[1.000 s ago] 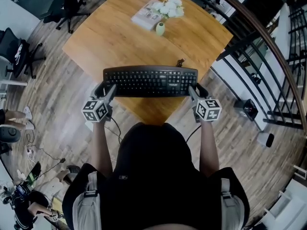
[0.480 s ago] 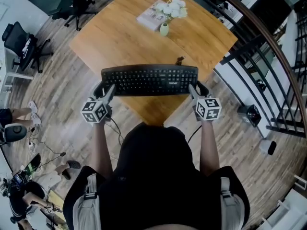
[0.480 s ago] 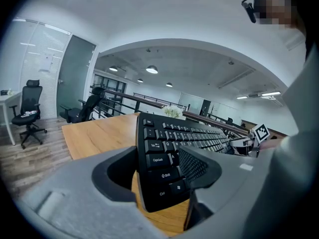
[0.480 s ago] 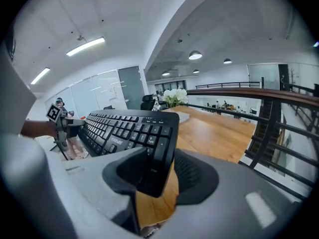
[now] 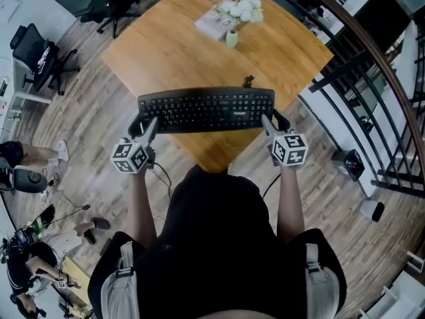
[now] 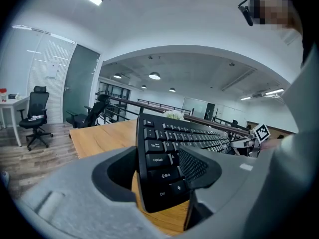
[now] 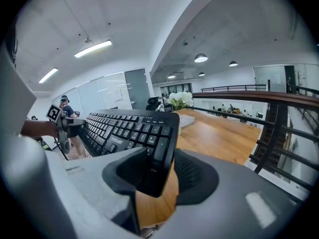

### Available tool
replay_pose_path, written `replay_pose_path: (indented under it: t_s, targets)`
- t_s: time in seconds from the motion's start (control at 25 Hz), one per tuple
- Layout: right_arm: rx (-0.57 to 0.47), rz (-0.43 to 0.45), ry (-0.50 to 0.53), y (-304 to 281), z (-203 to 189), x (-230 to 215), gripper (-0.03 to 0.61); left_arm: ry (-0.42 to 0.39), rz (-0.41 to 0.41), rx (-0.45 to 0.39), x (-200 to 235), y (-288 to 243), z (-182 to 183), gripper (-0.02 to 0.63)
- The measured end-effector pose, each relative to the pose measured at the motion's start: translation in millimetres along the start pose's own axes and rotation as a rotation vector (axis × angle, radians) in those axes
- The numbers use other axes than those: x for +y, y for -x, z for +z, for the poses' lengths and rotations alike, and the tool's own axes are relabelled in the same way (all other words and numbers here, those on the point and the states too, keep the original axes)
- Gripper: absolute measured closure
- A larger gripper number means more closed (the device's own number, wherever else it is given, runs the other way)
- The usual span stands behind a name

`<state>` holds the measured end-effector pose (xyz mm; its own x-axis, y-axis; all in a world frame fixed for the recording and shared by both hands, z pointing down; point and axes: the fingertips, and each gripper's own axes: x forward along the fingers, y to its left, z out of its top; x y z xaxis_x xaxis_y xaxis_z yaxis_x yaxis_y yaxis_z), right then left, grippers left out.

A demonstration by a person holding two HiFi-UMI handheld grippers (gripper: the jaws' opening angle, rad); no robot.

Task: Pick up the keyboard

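Observation:
A black keyboard (image 5: 206, 109) hangs level over the near corner of the wooden table (image 5: 166, 52), held at both ends. My left gripper (image 5: 143, 127) is shut on its left end; in the left gripper view the keyboard (image 6: 164, 158) stands on edge between the grey jaws of that gripper (image 6: 160, 169). My right gripper (image 5: 270, 121) is shut on the right end. In the right gripper view the keyboard (image 7: 124, 128) sits wedged between the pads of this gripper (image 7: 158, 176). Below the keyboard the table's wood shows.
A small vase of white flowers (image 5: 232, 37) and a book (image 5: 214, 22) stand at the table's far side, with a small dark object (image 5: 248, 81) just beyond the keyboard. Office chairs (image 5: 40, 55) are at the left. A dark railing (image 5: 372, 78) runs along the right.
The keyboard stays gripped at both ends. Its left end and my left gripper have shifted slightly up and outward. The right gripper has hardly moved.

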<state>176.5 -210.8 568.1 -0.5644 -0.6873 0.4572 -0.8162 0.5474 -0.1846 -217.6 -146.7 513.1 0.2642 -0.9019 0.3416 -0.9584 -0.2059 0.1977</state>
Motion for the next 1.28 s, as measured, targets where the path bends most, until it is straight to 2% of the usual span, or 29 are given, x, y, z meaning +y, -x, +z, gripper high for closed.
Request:
replay_pose_path:
  t_s: [0.36,1.28]
  targets:
    - [-0.028,0.001,0.056,12,17,8,0.416,0.012,0.005,-0.051,-3,15,5,0.353]
    - [0.010,0.018,0.051,1,5,8,0.417,0.056,0.025,-0.027,2,18,-12,0.353]
